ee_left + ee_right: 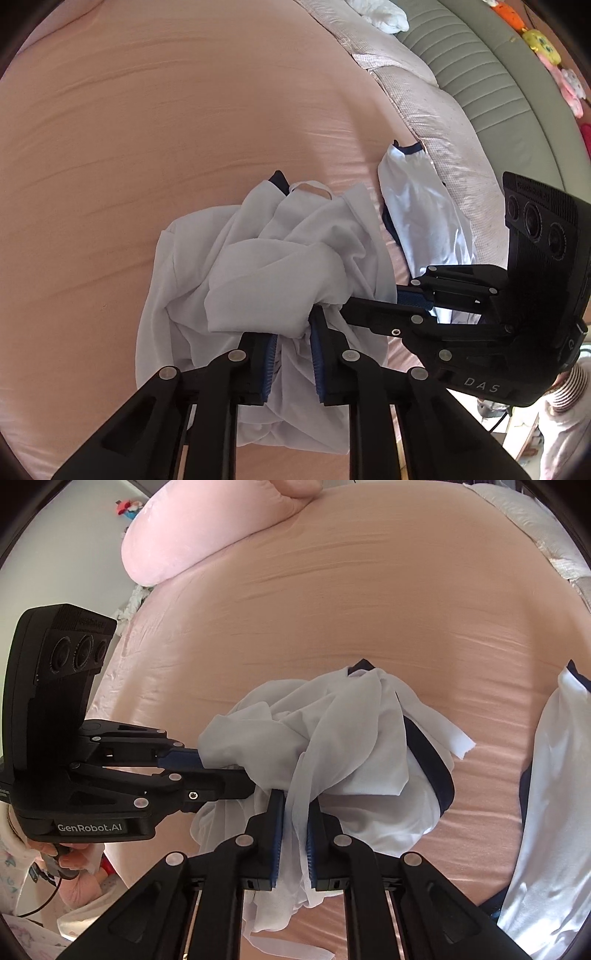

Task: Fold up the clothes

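Observation:
A crumpled white garment (258, 258) with navy trim lies bunched on the pink bed sheet (147, 129). My left gripper (294, 326) is shut on a fold of its near edge, with cloth squeezed between the blue pads. My right gripper (295, 801) is shut on another twisted strip of the same garment (332, 738). The two grippers are close together: the right gripper (373, 306) reaches in from the right in the left wrist view, and the left gripper (221, 771) comes in from the left in the right wrist view.
A second white garment with navy trim (417, 210) (546, 775) lies flat to the right. A quilted blanket (424, 92), a green padded headboard (480, 74) and plush toys (543, 40) lie beyond it. A pink pillow (192, 531) sits at the far left. A person's hand (70, 860) holds the left gripper.

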A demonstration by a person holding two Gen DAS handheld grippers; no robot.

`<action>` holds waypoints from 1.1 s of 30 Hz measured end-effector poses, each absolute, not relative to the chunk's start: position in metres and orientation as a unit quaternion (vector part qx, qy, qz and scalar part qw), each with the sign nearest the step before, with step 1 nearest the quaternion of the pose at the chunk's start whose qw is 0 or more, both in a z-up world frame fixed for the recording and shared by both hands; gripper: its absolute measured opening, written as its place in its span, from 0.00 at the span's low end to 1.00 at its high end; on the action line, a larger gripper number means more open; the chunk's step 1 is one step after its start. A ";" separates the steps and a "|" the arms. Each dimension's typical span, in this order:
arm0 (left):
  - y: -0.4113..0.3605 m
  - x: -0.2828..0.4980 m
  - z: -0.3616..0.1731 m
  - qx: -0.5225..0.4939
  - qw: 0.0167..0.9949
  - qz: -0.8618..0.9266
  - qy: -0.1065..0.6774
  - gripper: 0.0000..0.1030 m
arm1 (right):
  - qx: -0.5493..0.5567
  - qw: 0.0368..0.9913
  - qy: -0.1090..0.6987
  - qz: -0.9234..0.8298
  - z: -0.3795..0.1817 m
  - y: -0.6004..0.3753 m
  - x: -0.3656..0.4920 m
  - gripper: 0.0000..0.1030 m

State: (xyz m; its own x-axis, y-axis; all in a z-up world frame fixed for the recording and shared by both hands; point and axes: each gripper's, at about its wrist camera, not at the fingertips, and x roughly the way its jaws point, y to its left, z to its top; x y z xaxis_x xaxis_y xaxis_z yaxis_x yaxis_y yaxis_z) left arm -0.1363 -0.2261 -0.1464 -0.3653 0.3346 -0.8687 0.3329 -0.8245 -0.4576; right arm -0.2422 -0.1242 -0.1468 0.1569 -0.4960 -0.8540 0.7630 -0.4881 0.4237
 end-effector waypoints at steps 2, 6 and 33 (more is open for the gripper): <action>-0.233 -0.142 -0.141 -0.554 -0.001 0.773 -0.310 0.14 | 0.576 0.491 0.110 -0.644 -0.142 -0.129 -0.247 0.09; -0.246 -0.154 -0.133 -0.541 -0.010 0.774 -0.328 0.12 | 0.576 0.481 0.096 -0.654 -0.135 -0.137 -0.260 0.09; -0.316 -0.192 -0.084 -0.456 -0.108 0.806 -0.362 0.12 | 0.513 0.444 0.106 -0.727 -0.061 -0.223 -0.315 0.09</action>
